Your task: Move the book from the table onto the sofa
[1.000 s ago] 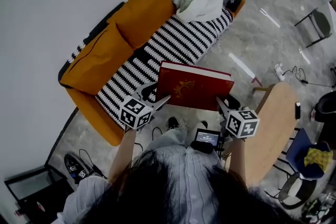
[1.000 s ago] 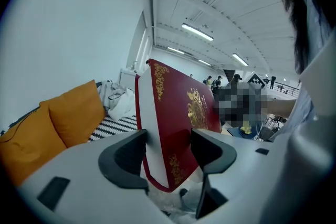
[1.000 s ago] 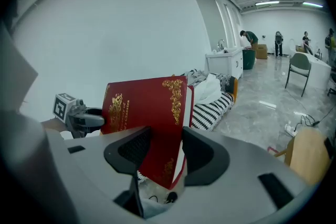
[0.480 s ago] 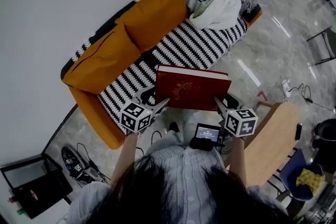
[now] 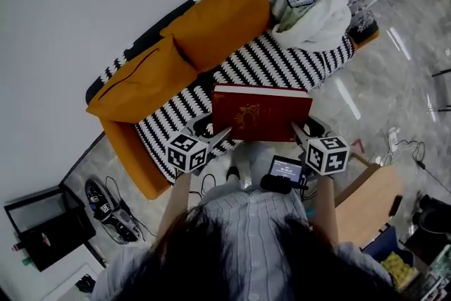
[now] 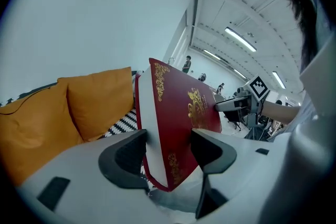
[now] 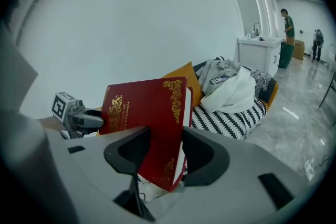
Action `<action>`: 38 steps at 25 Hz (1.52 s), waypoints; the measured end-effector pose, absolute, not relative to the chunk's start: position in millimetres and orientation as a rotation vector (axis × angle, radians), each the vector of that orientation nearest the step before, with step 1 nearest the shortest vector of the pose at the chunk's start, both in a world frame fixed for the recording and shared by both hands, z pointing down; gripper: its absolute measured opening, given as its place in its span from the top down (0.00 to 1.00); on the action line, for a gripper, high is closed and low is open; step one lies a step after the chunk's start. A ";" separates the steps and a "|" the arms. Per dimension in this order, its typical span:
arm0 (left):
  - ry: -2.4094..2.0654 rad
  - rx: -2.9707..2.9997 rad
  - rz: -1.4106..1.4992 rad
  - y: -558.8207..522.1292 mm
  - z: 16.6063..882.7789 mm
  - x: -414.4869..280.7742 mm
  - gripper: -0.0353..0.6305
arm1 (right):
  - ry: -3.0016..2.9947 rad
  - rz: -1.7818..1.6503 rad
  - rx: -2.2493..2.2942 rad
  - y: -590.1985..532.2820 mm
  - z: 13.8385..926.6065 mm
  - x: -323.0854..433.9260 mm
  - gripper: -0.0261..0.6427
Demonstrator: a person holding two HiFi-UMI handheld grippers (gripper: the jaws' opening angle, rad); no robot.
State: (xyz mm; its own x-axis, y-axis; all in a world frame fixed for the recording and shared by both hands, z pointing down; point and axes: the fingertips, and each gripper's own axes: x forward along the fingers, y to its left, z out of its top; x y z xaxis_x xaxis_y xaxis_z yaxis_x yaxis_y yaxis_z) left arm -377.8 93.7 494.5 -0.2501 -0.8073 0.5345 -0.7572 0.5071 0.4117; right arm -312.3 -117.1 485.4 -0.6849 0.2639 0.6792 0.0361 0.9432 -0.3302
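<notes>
A thick red book [image 5: 262, 113] with gold ornament is held in the air over the front edge of the sofa [image 5: 246, 67]. My left gripper [image 5: 218, 133] is shut on its near left corner, and my right gripper [image 5: 299, 130] is shut on its near right corner. In the left gripper view the book [image 6: 176, 123] stands between the jaws, with the right gripper beyond it. In the right gripper view the book [image 7: 152, 118] fills the gap between the jaws. The sofa has a black-and-white striped seat and two orange cushions [image 5: 180, 53].
A heap of pale clothes [image 5: 310, 0] with a phone on top lies on the sofa's right end. A wooden table [image 5: 363, 204] stands at the lower right behind me. Cables and a dark case [image 5: 49, 236] lie on the floor at the lower left. A white wall runs behind the sofa.
Both grippers have carried the book closer to the sofa; the sofa now sits more centrally under the book, and the table has slid towards the lower right.
</notes>
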 end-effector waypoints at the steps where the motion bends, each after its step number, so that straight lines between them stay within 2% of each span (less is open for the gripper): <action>1: -2.035 1.263 -0.096 89.0 496.8 -386.1 0.53 | -2.297 0.375 -0.223 -122.7 488.7 -322.5 0.66; 18: -1.925 1.080 -0.043 58.1 595.3 -502.7 0.55 | -2.131 0.342 -0.376 -159.4 597.4 -458.5 0.67; 38: -1.754 0.906 -0.147 54.7 763.1 -556.4 0.56 | -2.020 0.444 -0.381 -160.4 777.6 -506.1 0.68</action>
State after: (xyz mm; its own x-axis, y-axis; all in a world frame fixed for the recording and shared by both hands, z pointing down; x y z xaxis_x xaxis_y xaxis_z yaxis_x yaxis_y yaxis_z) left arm -556.4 54.7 763.1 -0.1047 -0.6345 0.7658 -0.4986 0.6998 0.5116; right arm -506.1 -160.4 777.6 -0.4583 0.4445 0.7696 0.0807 0.8832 -0.4621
